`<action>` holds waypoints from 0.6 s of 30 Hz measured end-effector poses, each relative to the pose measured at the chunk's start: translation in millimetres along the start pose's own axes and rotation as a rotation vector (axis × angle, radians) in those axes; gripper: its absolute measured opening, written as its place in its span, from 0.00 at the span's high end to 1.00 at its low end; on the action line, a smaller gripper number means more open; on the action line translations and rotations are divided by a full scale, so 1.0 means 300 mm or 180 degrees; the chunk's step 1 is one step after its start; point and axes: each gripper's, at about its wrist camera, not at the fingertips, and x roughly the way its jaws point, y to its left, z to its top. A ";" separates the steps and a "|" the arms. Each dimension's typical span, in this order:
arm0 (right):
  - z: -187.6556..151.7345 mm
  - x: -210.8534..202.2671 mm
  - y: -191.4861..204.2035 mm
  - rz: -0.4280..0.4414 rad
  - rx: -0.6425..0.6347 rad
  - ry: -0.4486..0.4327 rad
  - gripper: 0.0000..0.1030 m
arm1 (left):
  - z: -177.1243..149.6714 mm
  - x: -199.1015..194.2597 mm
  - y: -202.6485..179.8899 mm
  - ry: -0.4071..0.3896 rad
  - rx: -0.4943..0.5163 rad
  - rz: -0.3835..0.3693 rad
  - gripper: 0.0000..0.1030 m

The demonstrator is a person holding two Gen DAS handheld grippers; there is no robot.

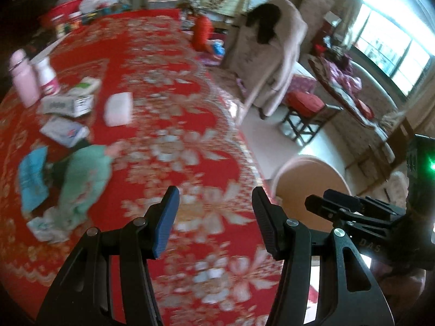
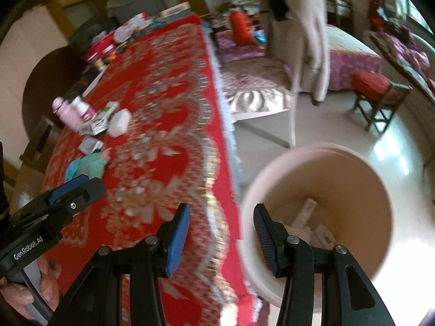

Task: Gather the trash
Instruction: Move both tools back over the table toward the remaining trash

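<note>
Ahead and to the left of our left gripper (image 1: 214, 217), on the red floral cloth of the table (image 1: 168, 103), lay the trash: a green wrapper (image 1: 81, 179), a blue packet (image 1: 31, 178), a crumpled white scrap (image 1: 43, 226), two flattened cartons (image 1: 66, 104) and a white pack (image 1: 119, 108). Beyond them stood a pink bottle (image 1: 23, 80) and a white bottle (image 1: 47, 76), touching each other. Our left gripper hovered spread above the cloth, nothing between its fingers. That view caught only part of the bin (image 1: 312, 187), its rim peeking past the right finger, and we could not see inside it.

Our right wrist view gave us the inside. Our right gripper (image 2: 221, 233), also spread and carrying nothing, hung over the table edge beside the bin (image 2: 353, 163), which stood on the floor just to the gripper's right. White paper pieces and a small box (image 2: 307, 213) lay at its bottom. From here the trash pile (image 2: 89, 163) sat far ahead and left, too blurred to tell apart. Our left gripper (image 2: 70, 190) showed at the left edge, with our left hand (image 2: 40, 285) around its handle.

Both views showed a person in a pale coat (image 1: 274, 51) standing well beyond the table, near a stool with a red cushion (image 1: 305, 103).
</note>
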 end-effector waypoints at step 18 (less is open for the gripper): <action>0.127 0.255 0.465 0.0384 -0.0653 0.0239 0.39 | -0.057 -0.161 0.632 -0.0117 -0.1075 0.0649 0.48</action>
